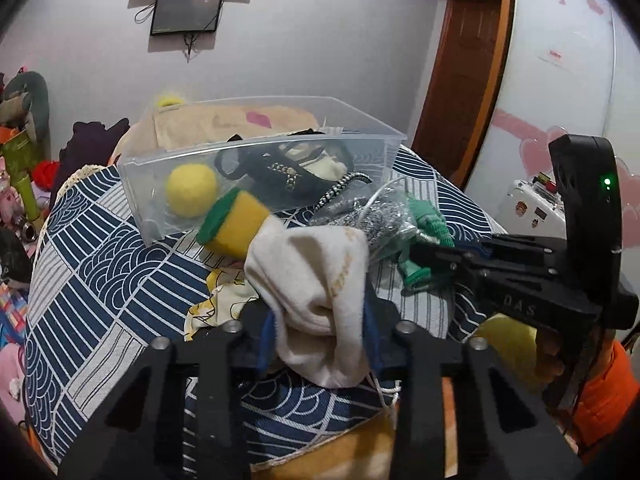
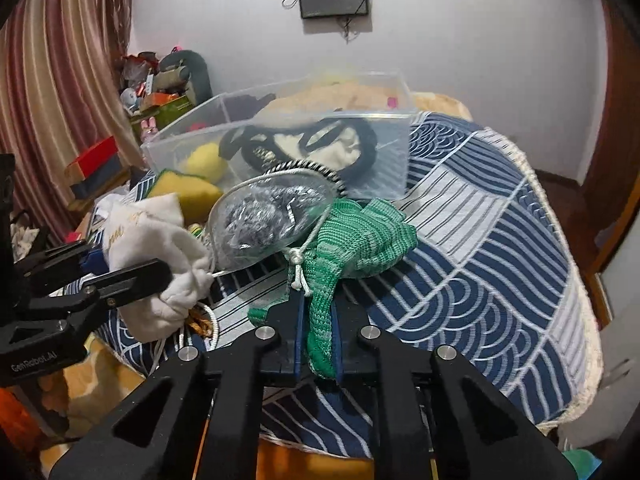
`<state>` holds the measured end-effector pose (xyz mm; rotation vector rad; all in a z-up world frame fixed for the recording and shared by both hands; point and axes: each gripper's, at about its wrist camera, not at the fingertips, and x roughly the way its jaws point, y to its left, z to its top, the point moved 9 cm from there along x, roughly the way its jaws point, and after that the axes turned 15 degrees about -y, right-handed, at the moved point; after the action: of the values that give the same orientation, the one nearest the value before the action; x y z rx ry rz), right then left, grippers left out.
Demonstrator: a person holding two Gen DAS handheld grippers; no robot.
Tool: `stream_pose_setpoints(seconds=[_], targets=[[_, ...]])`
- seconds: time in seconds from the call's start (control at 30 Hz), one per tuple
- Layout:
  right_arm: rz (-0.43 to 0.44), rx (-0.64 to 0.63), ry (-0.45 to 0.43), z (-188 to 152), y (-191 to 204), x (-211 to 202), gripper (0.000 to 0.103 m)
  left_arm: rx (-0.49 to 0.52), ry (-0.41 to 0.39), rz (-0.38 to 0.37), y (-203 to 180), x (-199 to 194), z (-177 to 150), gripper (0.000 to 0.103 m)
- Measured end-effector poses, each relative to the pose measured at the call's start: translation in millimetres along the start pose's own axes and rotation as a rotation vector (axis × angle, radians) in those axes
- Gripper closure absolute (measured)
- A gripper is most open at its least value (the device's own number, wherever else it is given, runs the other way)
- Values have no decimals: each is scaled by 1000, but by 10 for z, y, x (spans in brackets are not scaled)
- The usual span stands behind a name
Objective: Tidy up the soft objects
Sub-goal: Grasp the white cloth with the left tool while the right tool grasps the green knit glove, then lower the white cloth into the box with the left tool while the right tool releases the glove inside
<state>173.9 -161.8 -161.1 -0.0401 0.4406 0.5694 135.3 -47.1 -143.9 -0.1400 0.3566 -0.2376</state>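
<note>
My left gripper (image 1: 320, 320) is shut on a white drawstring pouch (image 1: 316, 276); the pouch also shows in the right wrist view (image 2: 160, 240). My right gripper (image 2: 318, 320) is shut on a green knit cloth (image 2: 352, 236), also seen in the left wrist view (image 1: 424, 232). A clear plastic bin (image 1: 256, 148) stands on the blue patterned cloth and holds a yellow ball (image 1: 192, 190) and a black strap item (image 1: 288, 172). A yellow-green sponge (image 1: 232, 224) lies before the bin. A clear bag of grey stuff (image 2: 272, 216) lies beside the green cloth.
The blue and white patterned cloth (image 2: 500, 240) covers a rounded surface that drops off at the right and front. Clutter and toys (image 2: 160, 80) stand at the left by the curtain. A screen (image 1: 186, 10) hangs on the far wall. A white wardrobe (image 1: 560, 60) stands at the right.
</note>
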Motion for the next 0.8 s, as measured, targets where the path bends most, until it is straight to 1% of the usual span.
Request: stream_pose_setpoints(seconds=[0.13, 0.27, 0.37, 0.5, 0.67, 0.8], targets=[[-35, 5, -31, 103, -123, -83, 94, -16, -18, -9, 7, -62, 86, 74], [-66, 23, -73, 239, -251, -204, 94, -38, -54, -13, 50, -134, 237, 74], [-79, 29, -105, 353, -267, -266, 94, -58, -86, -10, 111, -184, 366, 74], [-91, 18, -141, 482, -265, -314, 94, -61, -121, 26, 238, -192, 513, 74], [-86, 11, -169, 638, -228, -298, 94, -100, -152, 56, 463, -194, 672, 74], [-75, 9, -195, 770, -198, -272, 94, -88, -189, 90, 588, -207, 837, 74]])
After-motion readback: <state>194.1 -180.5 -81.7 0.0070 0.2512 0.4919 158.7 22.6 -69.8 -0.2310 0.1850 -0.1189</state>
